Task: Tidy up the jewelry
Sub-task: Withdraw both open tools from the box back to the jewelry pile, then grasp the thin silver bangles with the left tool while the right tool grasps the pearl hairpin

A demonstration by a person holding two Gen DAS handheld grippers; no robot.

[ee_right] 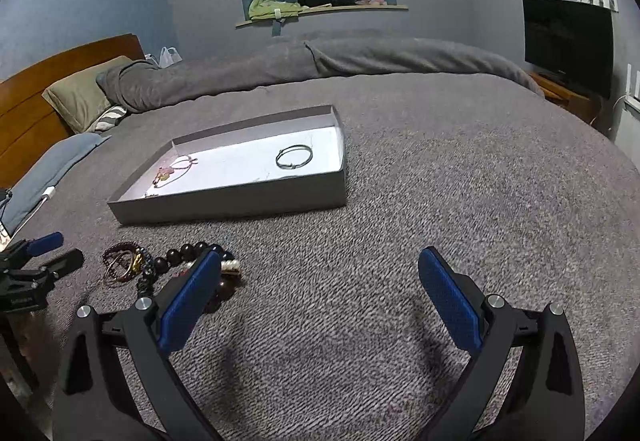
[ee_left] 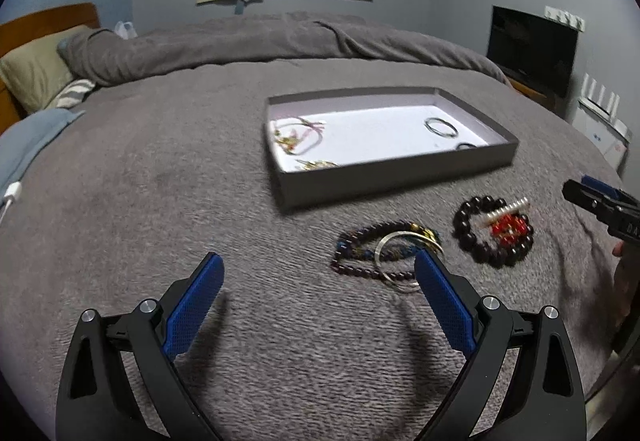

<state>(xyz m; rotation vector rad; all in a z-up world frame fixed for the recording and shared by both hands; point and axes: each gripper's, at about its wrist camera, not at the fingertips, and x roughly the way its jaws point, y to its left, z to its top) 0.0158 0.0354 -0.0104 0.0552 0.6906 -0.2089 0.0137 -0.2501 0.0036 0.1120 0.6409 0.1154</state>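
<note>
On the grey bed (ee_left: 200, 169), my left gripper (ee_left: 318, 281) and right gripper (ee_right: 320, 283) hover spread wide, empty; bracelets (ee_left: 494, 231) lie just before the tray (ee_left: 396, 177).

Grey blanket (ee_left: 200, 181), grey tray (ee_left: 392, 177) with white floor, dark-brown bead bracelet (ee_left: 476, 237), blue gripper pads (ee_left: 196, 305).

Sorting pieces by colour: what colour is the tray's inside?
White floor, grey walls: the tray shows best in the left wrist view.
</note>
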